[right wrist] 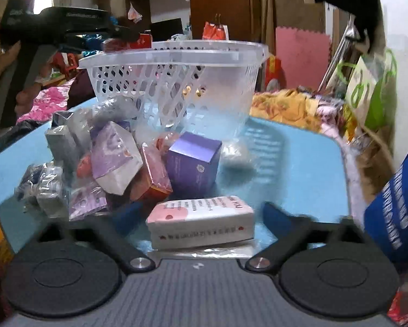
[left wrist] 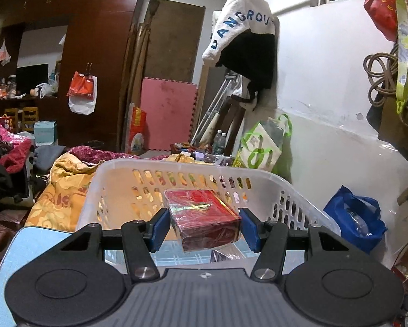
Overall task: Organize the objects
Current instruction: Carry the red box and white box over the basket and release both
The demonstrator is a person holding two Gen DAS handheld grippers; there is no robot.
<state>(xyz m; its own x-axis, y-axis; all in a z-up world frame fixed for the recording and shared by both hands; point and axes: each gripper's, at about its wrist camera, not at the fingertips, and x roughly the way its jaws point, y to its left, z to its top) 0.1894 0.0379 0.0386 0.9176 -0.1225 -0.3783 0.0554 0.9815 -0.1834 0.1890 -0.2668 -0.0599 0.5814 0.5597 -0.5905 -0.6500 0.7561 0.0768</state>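
My left gripper [left wrist: 204,230] holds a red foil-wrapped box [left wrist: 204,218] between its blue pads, over the near rim of a white plastic basket [left wrist: 176,169]. In the right wrist view the left gripper [right wrist: 116,41] with the red box [right wrist: 127,44] hovers at the basket's [right wrist: 171,81] left rim. My right gripper [right wrist: 201,218] is open around a pink-and-white box [right wrist: 201,222] lying on the light blue table [right wrist: 299,169], not touching it. A pile of small boxes lies behind, among them a purple box [right wrist: 193,163].
A blue bag [right wrist: 394,204] stands at the table's right edge, also seen in the left wrist view [left wrist: 353,218]. Yellow and pink bedding [left wrist: 62,188] lies beyond the basket. A green-and-white bag [left wrist: 261,147] leans against the white wall.
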